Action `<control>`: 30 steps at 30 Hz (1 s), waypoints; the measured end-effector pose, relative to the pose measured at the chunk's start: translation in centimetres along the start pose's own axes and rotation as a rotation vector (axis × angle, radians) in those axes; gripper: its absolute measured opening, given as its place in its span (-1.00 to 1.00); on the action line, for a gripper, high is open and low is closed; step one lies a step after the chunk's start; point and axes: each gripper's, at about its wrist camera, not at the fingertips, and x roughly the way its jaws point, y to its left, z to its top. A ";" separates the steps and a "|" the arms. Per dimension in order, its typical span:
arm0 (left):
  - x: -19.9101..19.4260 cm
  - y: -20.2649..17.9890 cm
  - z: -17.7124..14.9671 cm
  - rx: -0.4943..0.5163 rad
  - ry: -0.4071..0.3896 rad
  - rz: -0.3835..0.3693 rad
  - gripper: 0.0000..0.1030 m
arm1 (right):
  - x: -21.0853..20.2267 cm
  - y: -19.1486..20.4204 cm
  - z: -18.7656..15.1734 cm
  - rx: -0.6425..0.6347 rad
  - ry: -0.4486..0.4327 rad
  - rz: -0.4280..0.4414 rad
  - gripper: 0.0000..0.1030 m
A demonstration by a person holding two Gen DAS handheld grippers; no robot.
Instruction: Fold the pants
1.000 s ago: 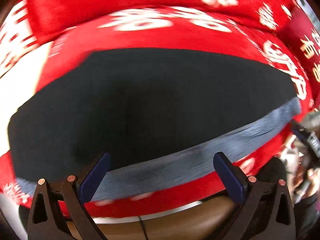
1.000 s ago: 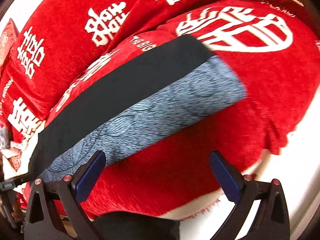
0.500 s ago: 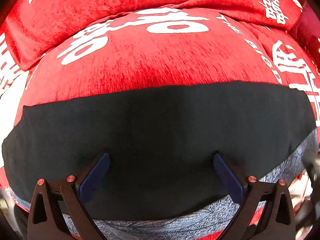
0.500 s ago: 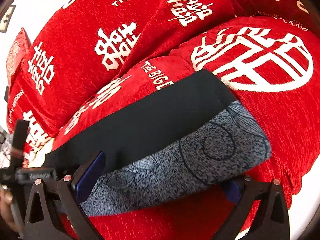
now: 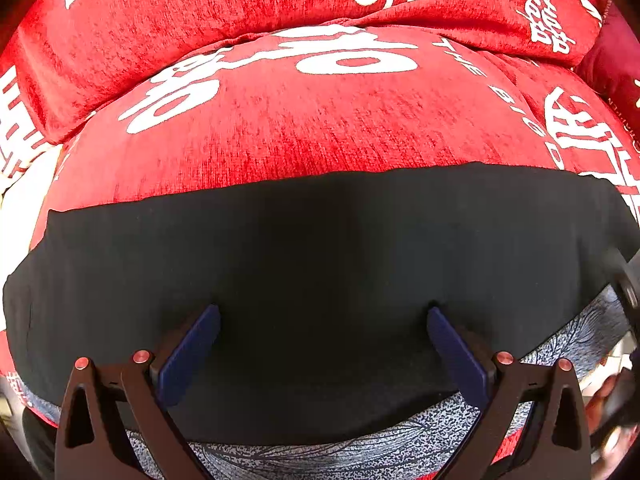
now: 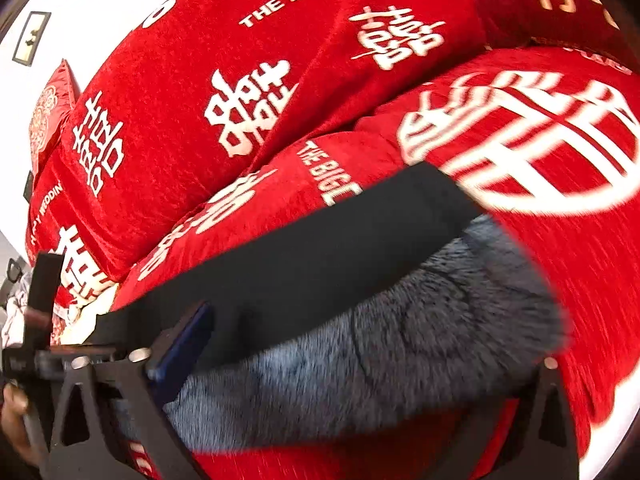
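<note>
Left tongs [image 5: 324, 344] stand wide and point steeply down over the black middle of the pants [image 5: 320, 264]. Both blue pads are against or just above the cloth, and nothing is caught between them. Right tongs [image 6: 360, 340] have just been closing on the pants' end, where a grey patterned band [image 6: 380, 340] runs along the near edge. That band fills the gap between the fingers. The near pad shows at its left margin and the far pad is hidden under the cloth, so whether the pinch has landed cannot be told.

The pants lie flat in a long strip across a red cushion [image 5: 320, 128] printed with white characters. The black side faces the backrest and the grey band faces the person.

The step in hand looks like taking hold for a fold — one end being seized while the middle is marked or pinned. The next move calls for a firm pinch through every layer at that end. It then needs a lift high enough to clear the plush cover and a carry along the strip, so the end lands square on the other half. The left tongs must either hold the crease line down or get out of the way — loose layers would slide apart on the soft cushion.
</note>
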 end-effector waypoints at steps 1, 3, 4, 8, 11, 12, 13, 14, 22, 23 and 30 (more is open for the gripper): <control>0.1 0.0 0.0 0.001 -0.001 0.003 1.00 | 0.4 -0.2 0.3 0.008 0.023 0.000 -0.34; 0.1 -0.1 0.0 0.002 -0.005 0.009 1.00 | 0.2 -0.2 0.6 0.031 0.036 0.009 -0.39; 0.1 -0.2 -0.1 0.003 -0.007 0.012 1.00 | 0.0 0.0 0.6 0.026 0.035 0.004 -0.45; 0.3 -0.4 0.0 0.011 -0.008 0.023 1.00 | -2.6 3.0 1.2 -0.045 -0.020 0.012 -0.62; 0.3 -0.8 0.2 0.020 -0.001 0.052 1.00 | -4.1 6.5 2.0 -0.145 -0.049 -0.004 -0.63; 0.3 -0.9 0.3 0.026 0.007 0.057 1.00 | -4.3 7.5 2.2 -0.175 -0.051 -0.014 -0.63; 0.3 -0.8 0.6 0.030 0.025 0.053 1.00 | -4.5 8.7 2.3 -0.204 -0.054 -0.023 -0.63; 0.1 -0.5 1.2 0.041 0.062 0.031 1.00 | -4.8 9.7 2.4 -0.229 -0.059 -0.029 -0.63; -2.6 8.9 2.3 -0.141 0.085 -0.135 1.00 | -6.2 18.1 1.3 -0.389 -0.099 -0.059 -0.63; -2.7 10.6 2.0 -0.157 0.084 -0.129 1.00 | -6.1 19.2 1.0 -0.408 -0.102 -0.060 -0.63; -3.2 20.8 -1.4 -0.299 0.073 -0.191 1.00 | -3.5 28.7 -4.1 -0.611 -0.114 -0.084 -0.64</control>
